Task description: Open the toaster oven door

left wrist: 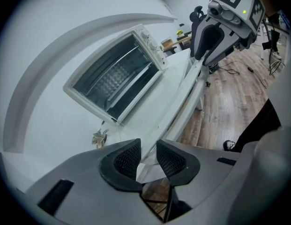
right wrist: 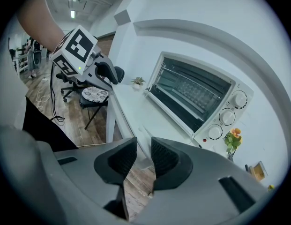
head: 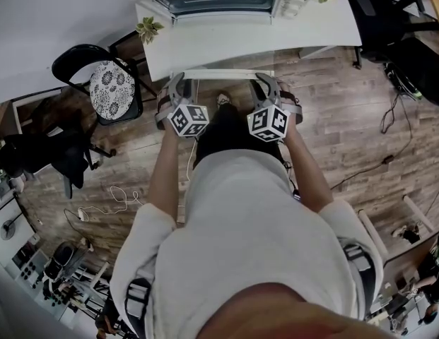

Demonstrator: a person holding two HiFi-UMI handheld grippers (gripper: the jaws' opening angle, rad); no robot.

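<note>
**Door shut, both grippers empty short of the oven**

Toaster oven (head: 226, 0) stands at the far side of the white table (head: 240, 44), well ahead of both sets of fingertips. Its glass door is closed flat against the front. The left gripper (left wrist: 147, 149) and the right gripper (right wrist: 144, 146) hover side by side over the table's near edge. Each has its jaws parted with nothing between the pads, only table edge and floor showing through the gap.

The door is likely a light, stiff metal frame round a glass pane, hinged along the bottom so that it swings down and toward the fingers. A spring or catch may resist at first and then let go suddenly. The body looks light enough to slide on the smooth tabletop if pulled hard.

The best hold is probably the handle near the door's top edge, taken mid-span, though no view shows it sharply. The knobs (right wrist: 227, 117) sit to the right of the door and should be left alone. Glass gives the pads no purchase.
</note>
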